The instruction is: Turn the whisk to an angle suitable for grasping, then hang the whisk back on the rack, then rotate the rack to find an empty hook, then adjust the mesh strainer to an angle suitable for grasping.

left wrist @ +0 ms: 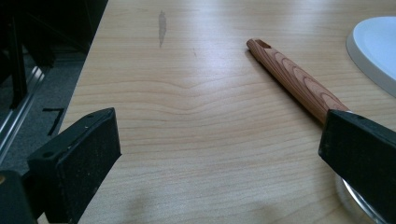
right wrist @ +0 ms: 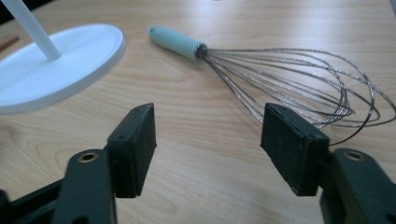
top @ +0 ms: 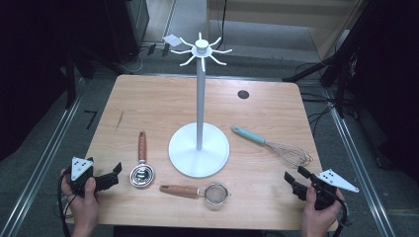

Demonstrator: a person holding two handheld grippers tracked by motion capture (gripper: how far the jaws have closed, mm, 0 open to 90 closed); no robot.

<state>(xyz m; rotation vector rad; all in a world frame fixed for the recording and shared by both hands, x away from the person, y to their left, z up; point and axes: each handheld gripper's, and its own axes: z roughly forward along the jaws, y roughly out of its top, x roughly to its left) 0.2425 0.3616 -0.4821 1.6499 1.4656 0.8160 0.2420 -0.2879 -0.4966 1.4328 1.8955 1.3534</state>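
The white hook stand (top: 199, 148) rises from the middle of the table (top: 148, 94). Left of its base lies a wood-handled scoop (top: 142, 168), and the left gripper (top: 112, 174) rests beyond that, released, jaws spread wide with nothing between them. Right of the base lies the whisk (top: 276, 145) (mint handle toward the stand); the right gripper (top: 295, 178) sits just in front of its wires, jaws apart and empty.

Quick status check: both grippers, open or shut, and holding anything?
Left gripper: open, holding nothing.
Right gripper: open, holding nothing, whisk just ahead.
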